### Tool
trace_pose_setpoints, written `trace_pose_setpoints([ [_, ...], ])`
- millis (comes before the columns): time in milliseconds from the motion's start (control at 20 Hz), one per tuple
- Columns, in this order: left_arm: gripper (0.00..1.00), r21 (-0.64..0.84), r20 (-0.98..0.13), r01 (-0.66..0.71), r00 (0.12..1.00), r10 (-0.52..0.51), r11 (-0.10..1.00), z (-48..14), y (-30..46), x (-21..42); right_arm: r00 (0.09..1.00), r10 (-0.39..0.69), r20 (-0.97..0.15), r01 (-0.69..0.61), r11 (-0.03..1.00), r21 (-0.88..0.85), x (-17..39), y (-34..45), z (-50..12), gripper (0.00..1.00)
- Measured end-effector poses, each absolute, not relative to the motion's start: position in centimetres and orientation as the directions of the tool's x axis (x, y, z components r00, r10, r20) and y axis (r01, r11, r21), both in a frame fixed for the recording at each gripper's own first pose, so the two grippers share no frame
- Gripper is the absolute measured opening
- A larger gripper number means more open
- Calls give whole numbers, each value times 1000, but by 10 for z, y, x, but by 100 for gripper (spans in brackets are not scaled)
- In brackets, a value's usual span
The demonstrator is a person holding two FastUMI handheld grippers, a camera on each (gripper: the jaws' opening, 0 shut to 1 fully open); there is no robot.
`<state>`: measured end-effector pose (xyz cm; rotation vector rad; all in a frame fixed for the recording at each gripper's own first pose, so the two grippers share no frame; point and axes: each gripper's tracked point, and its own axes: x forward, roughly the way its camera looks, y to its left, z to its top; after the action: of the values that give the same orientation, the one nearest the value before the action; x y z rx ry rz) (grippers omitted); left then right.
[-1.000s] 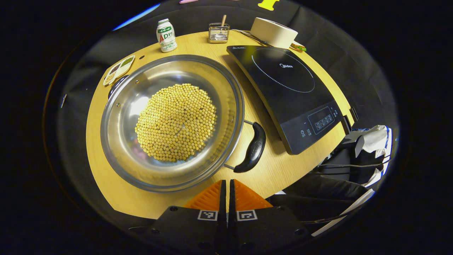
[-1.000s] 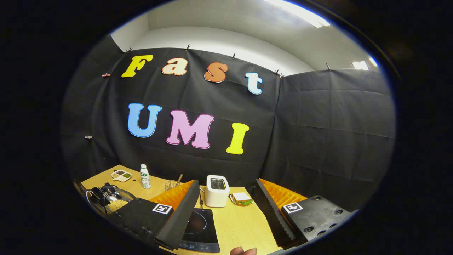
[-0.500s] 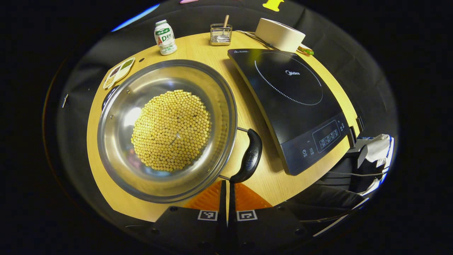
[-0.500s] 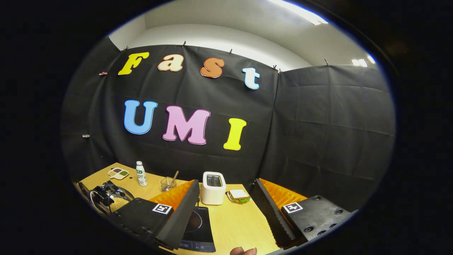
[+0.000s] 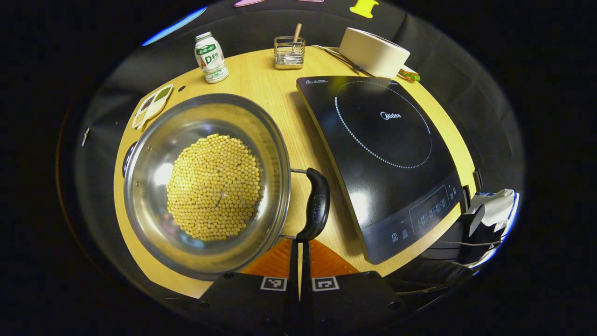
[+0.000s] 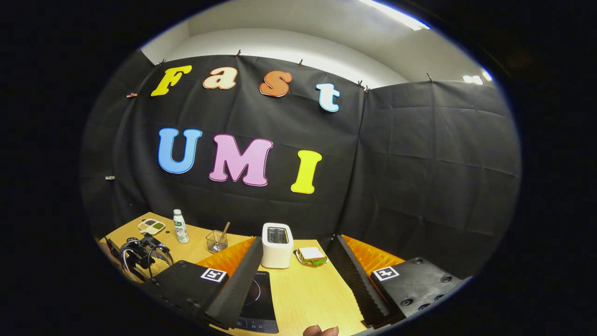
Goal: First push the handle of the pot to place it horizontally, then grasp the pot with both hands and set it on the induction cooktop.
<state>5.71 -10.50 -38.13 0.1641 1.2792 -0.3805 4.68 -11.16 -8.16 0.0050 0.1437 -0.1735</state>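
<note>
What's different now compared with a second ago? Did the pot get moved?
The left gripper, fingers shut, has come forward until its tips meet the lower end of the pot's near handle, which looks swung round from where it lay. Nothing was grasped. The pot of beans stays on the table beside the cooktop; the right gripper stays open, raised.

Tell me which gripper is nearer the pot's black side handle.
Left. The left gripper, fingers together, sits right at the near end of the handle. The right gripper is open above the table, aimed at the wall, well off from the pot.
</note>
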Motion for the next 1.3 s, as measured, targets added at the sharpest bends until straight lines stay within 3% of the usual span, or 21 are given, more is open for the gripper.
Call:
trace_pose_setpoints([
  [950, 5, -91, -925, 319, 323, -198, 944, -391, -132, 144, 968, -199, -154, 195, 980, -46, 48, -105, -85, 98],
  [1300, 6, -138, -829, 367, 466, -310, 920, -346, -122, 126, 974, -148, -172, 143, 989, -40, 41, -67, -87, 98],
])
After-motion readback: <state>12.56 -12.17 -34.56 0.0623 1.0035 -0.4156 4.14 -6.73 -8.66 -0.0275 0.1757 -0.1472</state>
